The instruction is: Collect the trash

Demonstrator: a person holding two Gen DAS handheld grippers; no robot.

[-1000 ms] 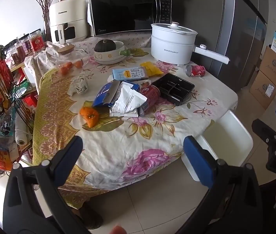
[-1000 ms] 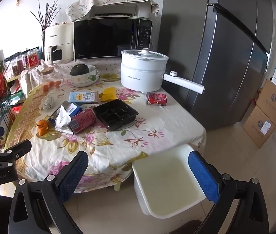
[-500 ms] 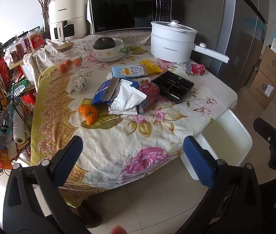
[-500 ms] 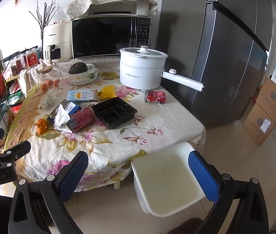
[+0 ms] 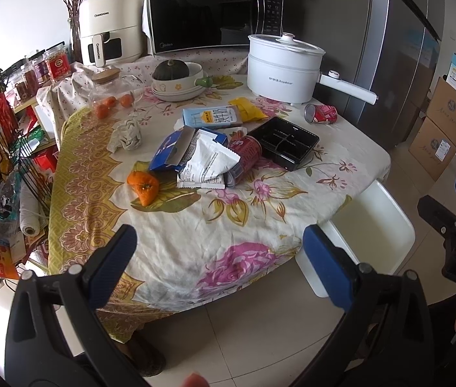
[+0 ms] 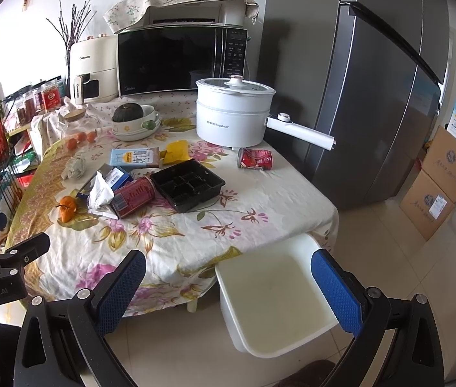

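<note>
- Left wrist view: left gripper (image 5: 219,258) fingers wide apart, empty, held short of the worktop (image 5: 176,225). Trash lies mid-worktop: orange peel (image 5: 143,186), blue carton (image 5: 171,150), white wrapper (image 5: 207,164), red can (image 5: 244,156), black tray (image 5: 284,142).
- Right wrist view: right gripper (image 6: 228,285) fingers wide apart, empty, above the white bin (image 6: 274,293) on the floor beside the worktop. A second red can (image 6: 256,158) lies near the white cooker (image 6: 232,116).

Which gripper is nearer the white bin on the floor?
Right. The right gripper hangs almost over the white bin; the left gripper faces the table, bin off to its right.
</note>
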